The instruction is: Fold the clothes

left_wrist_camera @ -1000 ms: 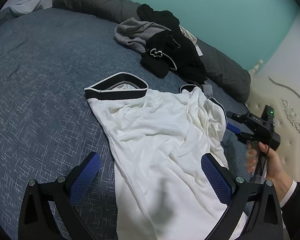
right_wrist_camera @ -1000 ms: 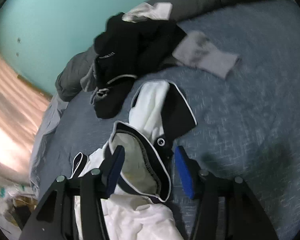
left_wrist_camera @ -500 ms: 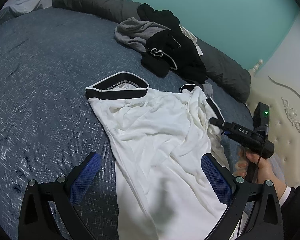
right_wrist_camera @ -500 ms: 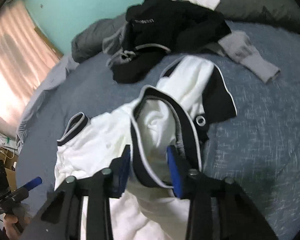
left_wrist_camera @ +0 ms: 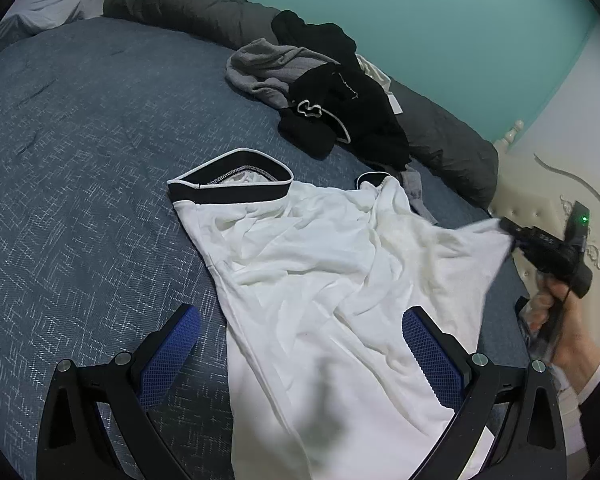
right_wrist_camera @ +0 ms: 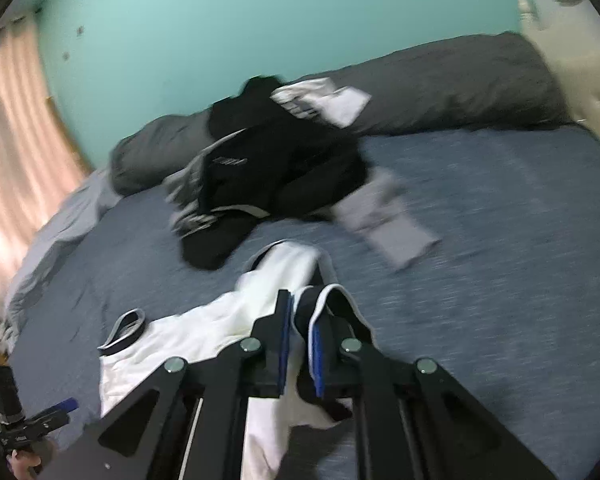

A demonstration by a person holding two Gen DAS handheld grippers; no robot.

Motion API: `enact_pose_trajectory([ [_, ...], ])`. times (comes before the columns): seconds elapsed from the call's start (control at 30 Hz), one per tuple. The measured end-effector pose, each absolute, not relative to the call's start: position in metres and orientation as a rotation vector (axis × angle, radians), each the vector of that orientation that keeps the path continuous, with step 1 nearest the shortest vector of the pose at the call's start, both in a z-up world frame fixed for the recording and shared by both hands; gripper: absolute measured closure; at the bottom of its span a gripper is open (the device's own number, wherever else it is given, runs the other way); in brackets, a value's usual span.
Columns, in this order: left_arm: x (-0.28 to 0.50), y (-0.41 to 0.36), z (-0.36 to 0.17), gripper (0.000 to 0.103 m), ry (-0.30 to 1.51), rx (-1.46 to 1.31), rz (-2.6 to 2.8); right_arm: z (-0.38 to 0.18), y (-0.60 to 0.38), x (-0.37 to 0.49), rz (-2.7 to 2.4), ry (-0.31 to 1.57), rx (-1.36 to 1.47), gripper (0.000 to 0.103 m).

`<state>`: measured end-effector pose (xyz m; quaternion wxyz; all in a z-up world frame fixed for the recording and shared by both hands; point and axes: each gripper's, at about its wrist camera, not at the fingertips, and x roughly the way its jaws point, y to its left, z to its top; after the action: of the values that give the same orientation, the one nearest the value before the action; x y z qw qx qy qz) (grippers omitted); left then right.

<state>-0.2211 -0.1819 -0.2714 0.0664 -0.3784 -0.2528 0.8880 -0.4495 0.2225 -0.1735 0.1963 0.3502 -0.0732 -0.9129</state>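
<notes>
We see the white shirt (left_wrist_camera: 324, 280) spread across the blue bedspread (left_wrist_camera: 80, 184), its black-trimmed sleeve cuff (left_wrist_camera: 230, 184) pointing toward the far side and its body running down to the near edge of the left wrist view. To the left of the shirt the bedspread lies bare and wide, giving us open room all the way to the grey pillow (left_wrist_camera: 40, 8) at the far left. On the far side a heap of black and grey clothes (left_wrist_camera: 320, 96) sits against a rolled dark grey duvet (left_wrist_camera: 188, 4) that runs along the teal wall (left_wrist_camera: 440, 20), well apart from the shirt. At the right the cream headboard (left_wrist_camera: 560, 200) bounds the bed closely. Our left gripper (left_wrist_camera: 300, 364) hangs over the shirt's near part with its blue pads (left_wrist_camera: 168, 356) spread wide, the left pad over bedspread and the right over white cloth, gripping nothing. Our right gripper (right_wrist_camera: 300, 340) has just been closing, and its blue pads (right_wrist_camera: 284, 340) now stand narrow, pinching the shirt's black, white-piped edge (right_wrist_camera: 328, 300) between them. In the left wrist view that corner of the shirt is drawn up off the bed toward the right gripper (left_wrist_camera: 540, 248).
</notes>
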Motion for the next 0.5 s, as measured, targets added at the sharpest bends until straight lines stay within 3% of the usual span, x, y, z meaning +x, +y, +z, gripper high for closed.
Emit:
enact_pose_trajectory([
  [0.23,-0.222,-0.181,-0.273,0.0,-0.755,-1.146,2.675,-0.166,0.299,-0.454,-2.728,-0.18,1.064,0.096],
  [0.5,-0.222,-0.181,-0.275,0.0,-0.761,-1.154,2.676,-0.231,0.363,-0.455,-2.829,-0.201,1.419,0.096],
])
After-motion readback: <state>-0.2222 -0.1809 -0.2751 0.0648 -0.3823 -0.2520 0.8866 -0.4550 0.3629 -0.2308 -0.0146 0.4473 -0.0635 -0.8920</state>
